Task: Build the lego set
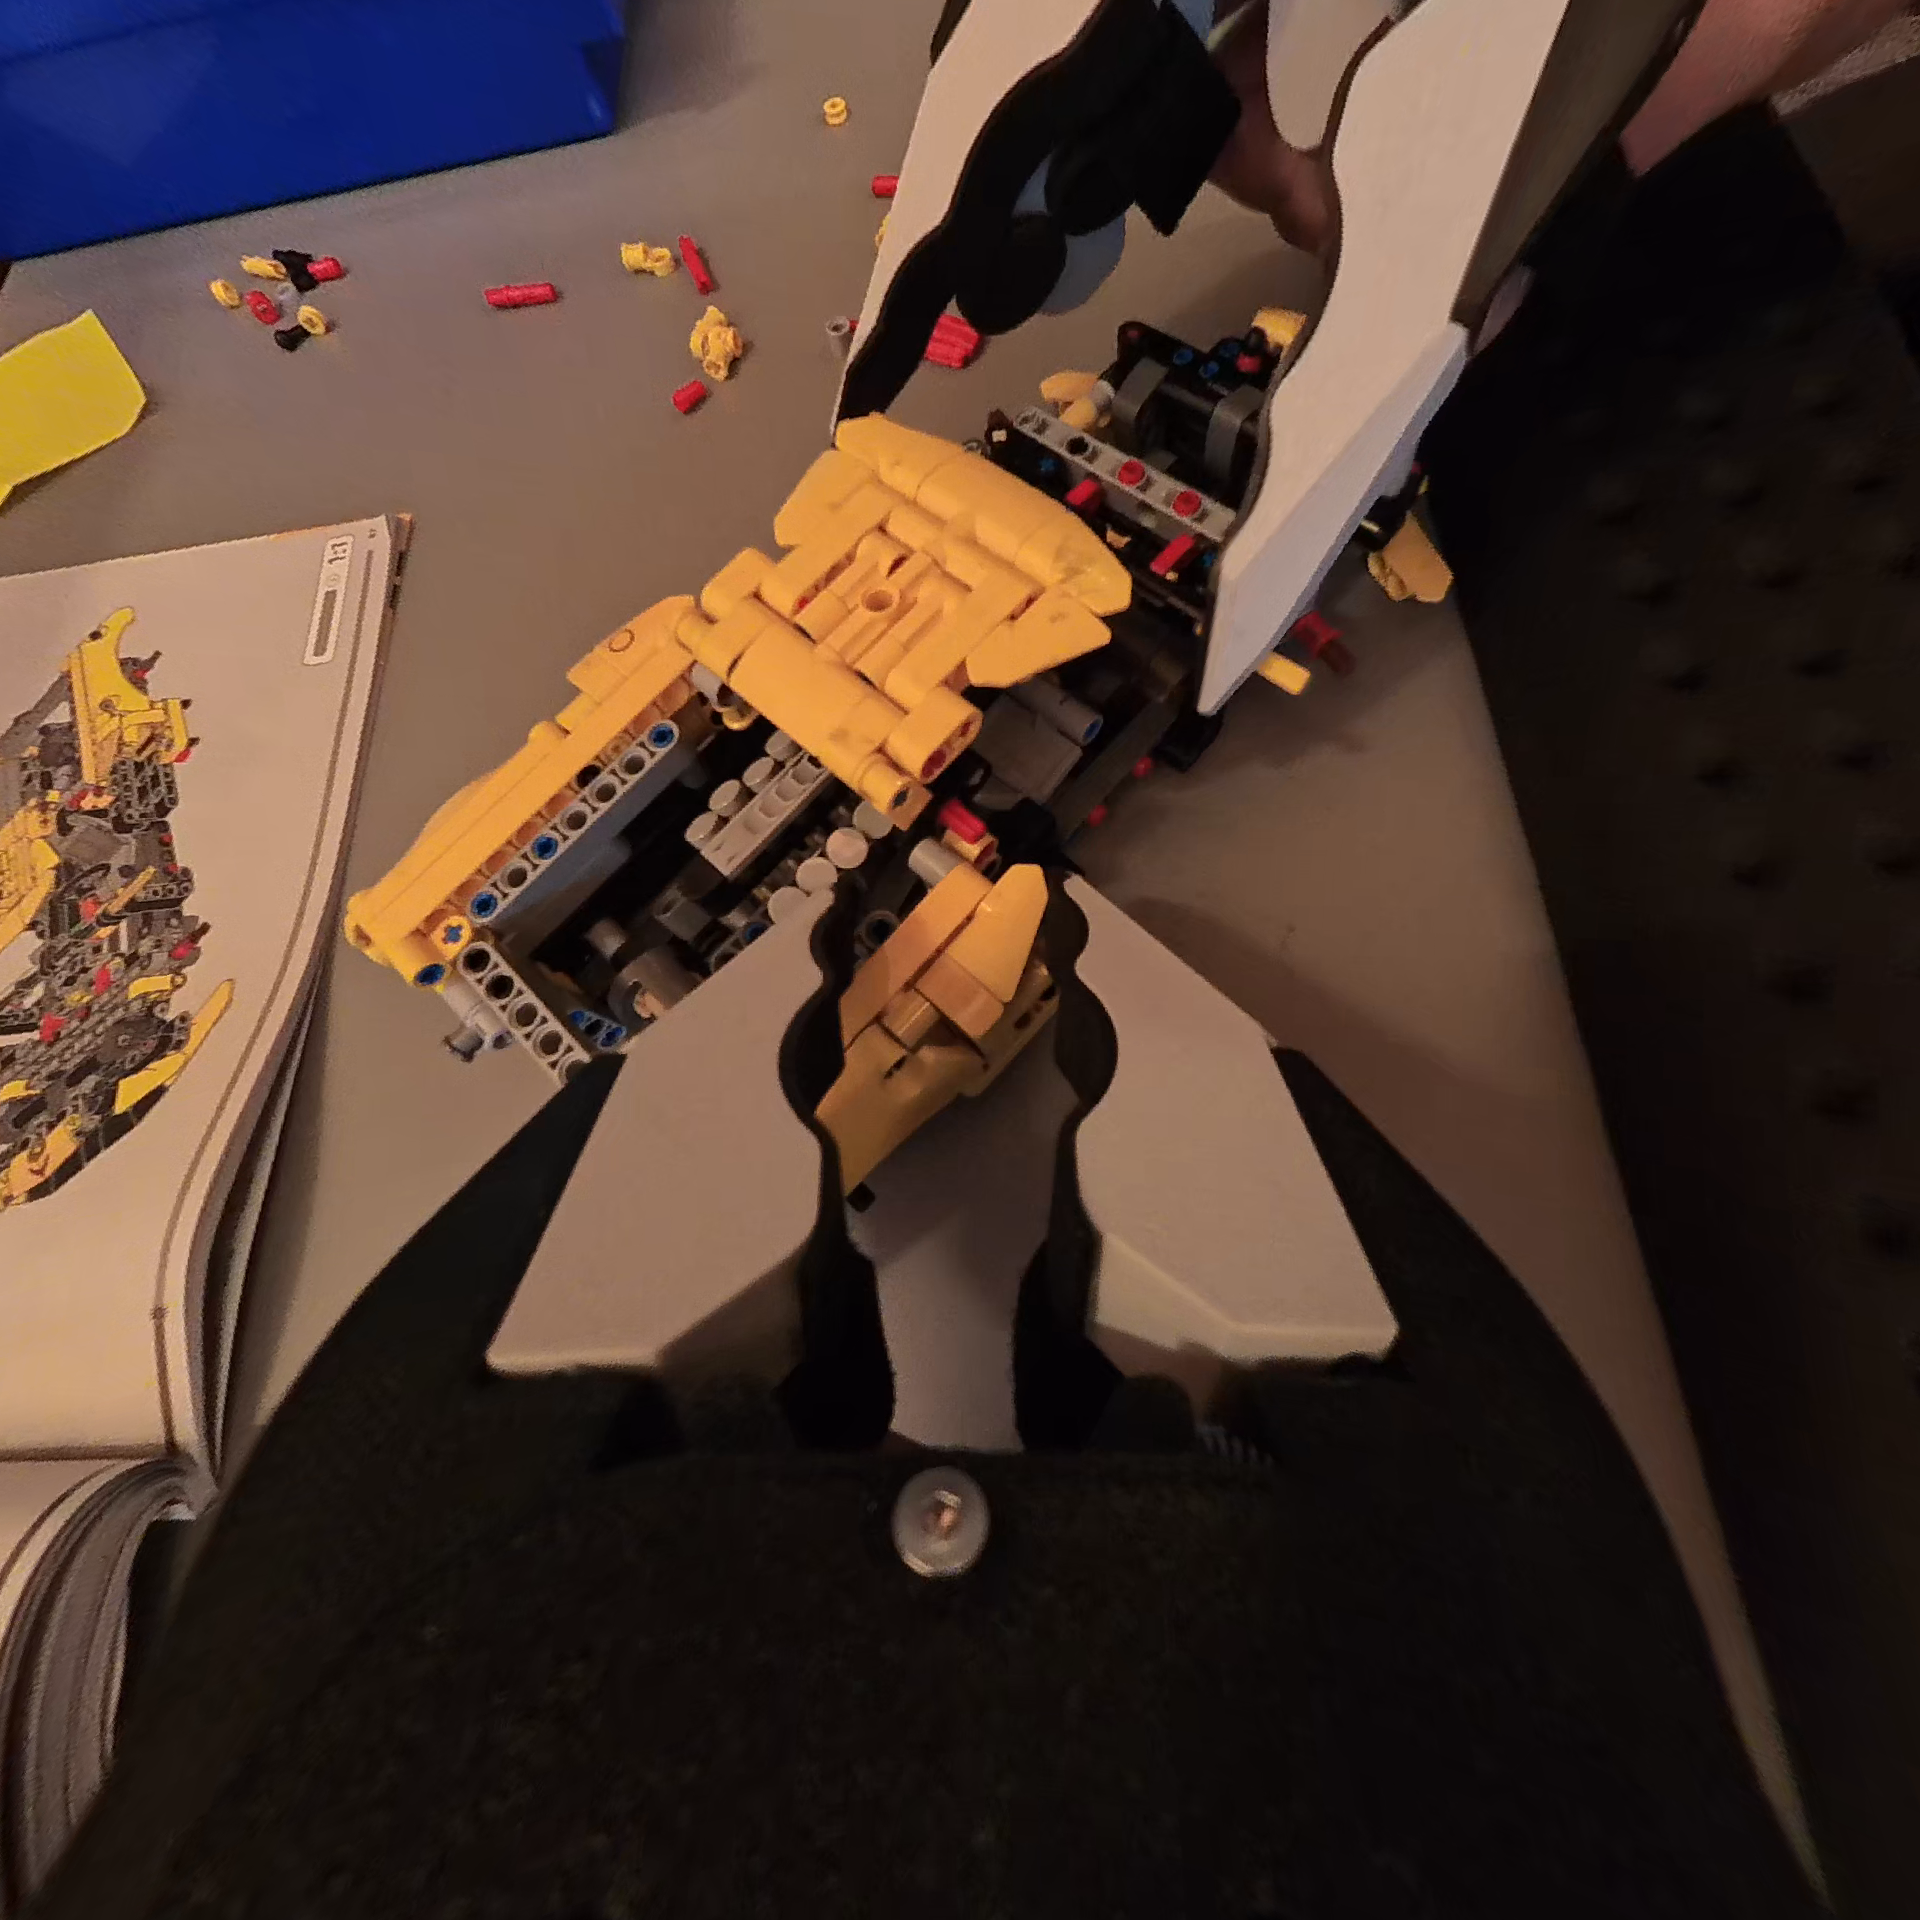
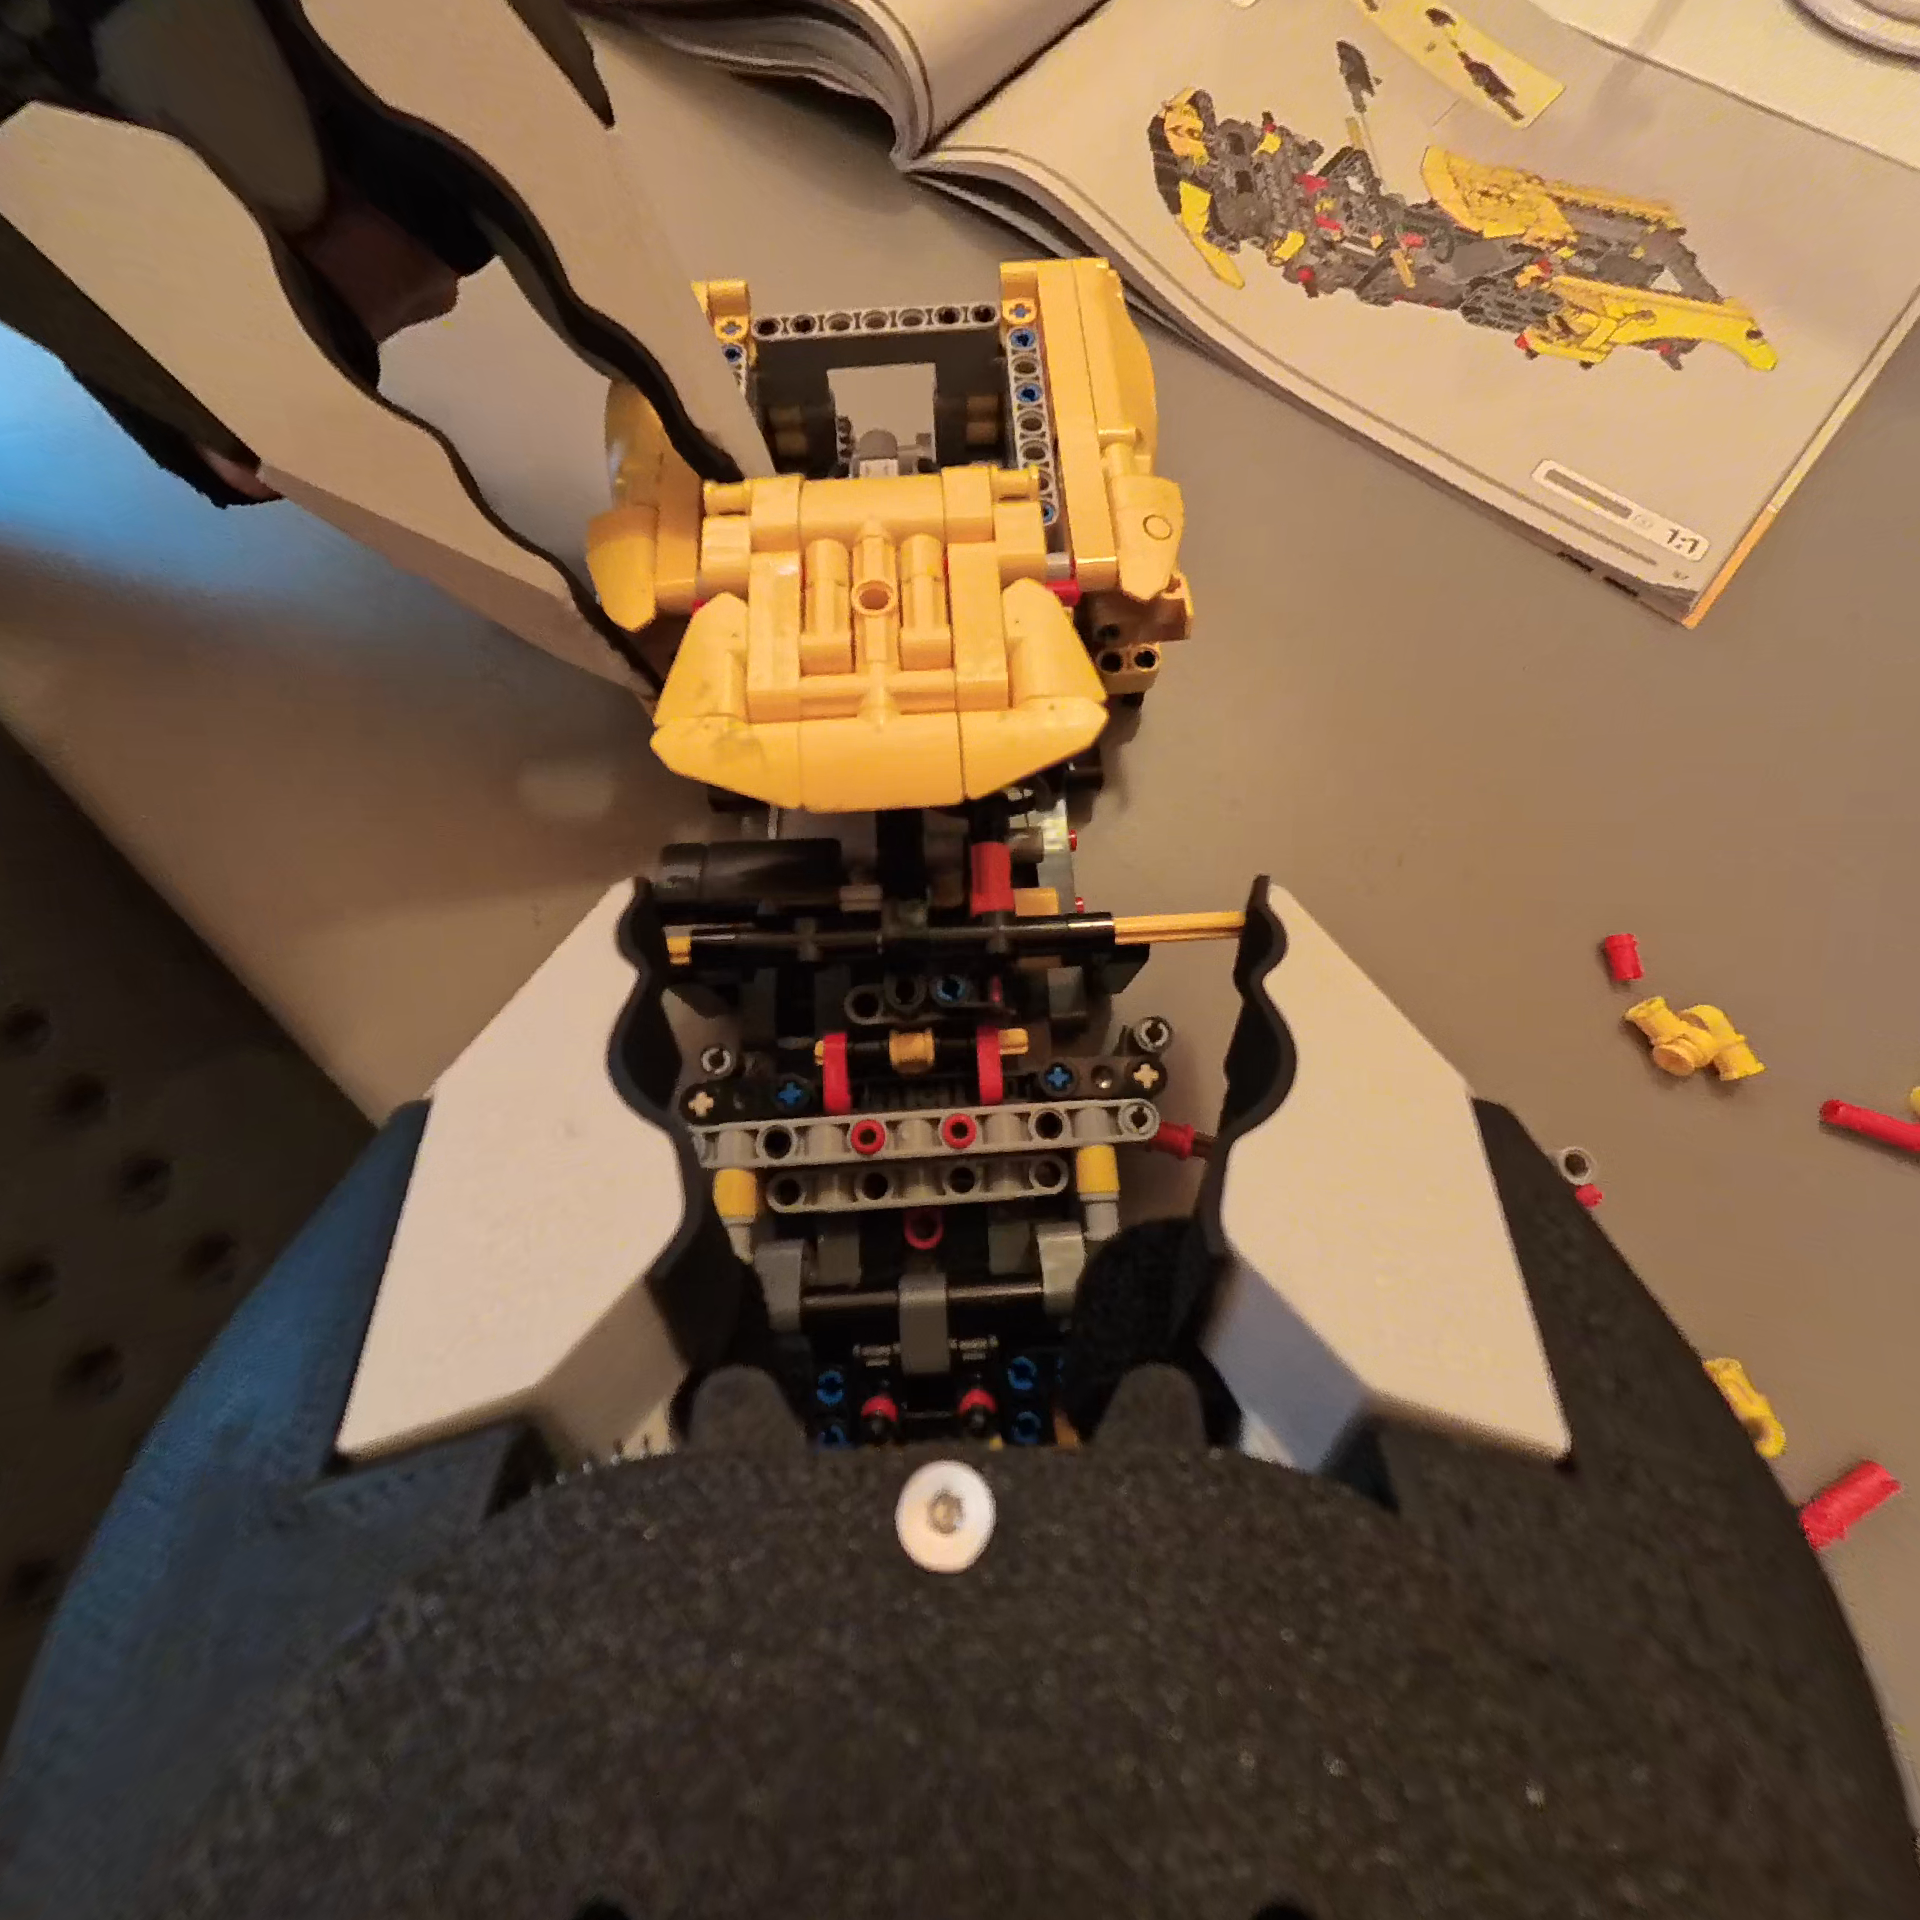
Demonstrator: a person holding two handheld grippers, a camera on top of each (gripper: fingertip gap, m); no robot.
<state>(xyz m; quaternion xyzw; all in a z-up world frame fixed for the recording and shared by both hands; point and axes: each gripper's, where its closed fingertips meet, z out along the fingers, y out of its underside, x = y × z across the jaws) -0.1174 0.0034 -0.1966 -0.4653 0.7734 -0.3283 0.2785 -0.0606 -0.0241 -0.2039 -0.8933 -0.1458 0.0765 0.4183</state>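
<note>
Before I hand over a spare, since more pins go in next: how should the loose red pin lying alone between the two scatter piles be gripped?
Grip the red pin across its middle from straight above, fingers on its long sides. It lies flat on the table, apart from other pieces.

Left claw (image 1: pixel 940 1029) narrowly clamped, right claw (image 2: pixel 940 1049) spread wide.

Hobby desk – grey tabletop (image 1: pixel 540 457), open instruction booklet (image 1: pixel 156 935), blue bin (image 1: pixel 291 104)
</note>
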